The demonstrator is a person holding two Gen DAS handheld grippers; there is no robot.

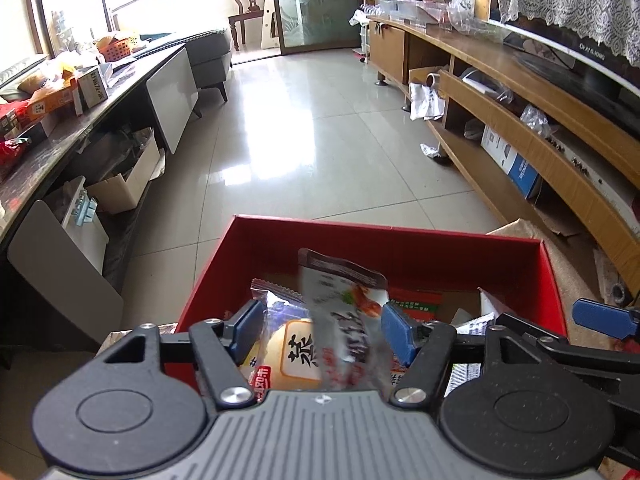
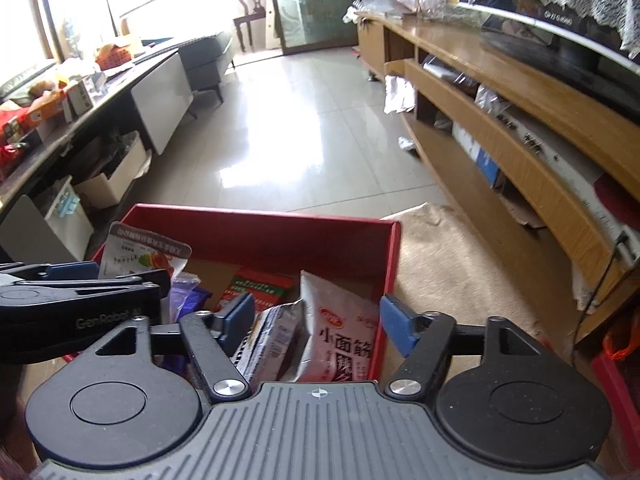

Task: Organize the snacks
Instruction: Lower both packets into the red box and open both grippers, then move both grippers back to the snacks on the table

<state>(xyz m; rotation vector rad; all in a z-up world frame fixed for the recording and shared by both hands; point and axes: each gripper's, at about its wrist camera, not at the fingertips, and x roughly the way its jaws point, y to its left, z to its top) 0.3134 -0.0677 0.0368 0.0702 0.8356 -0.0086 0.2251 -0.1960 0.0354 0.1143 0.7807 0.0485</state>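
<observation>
Left gripper jaws apart, a grey-and-white snack packet standing loose between the pads, not pinched; a clear-wrapped bun pack lies under it. Right gripper jaws also apart, over a pink noodle-snack pouch and a dark foil packet, touching neither. All of it sits in the red box on the floor mat. Packets look light, soft, crinkly and slippery; best pinched at a flat sealed top edge, gently for the bun. Both grippers tilt steeply downward into the box, side by side, left one's finger showing in the right view.
</observation>
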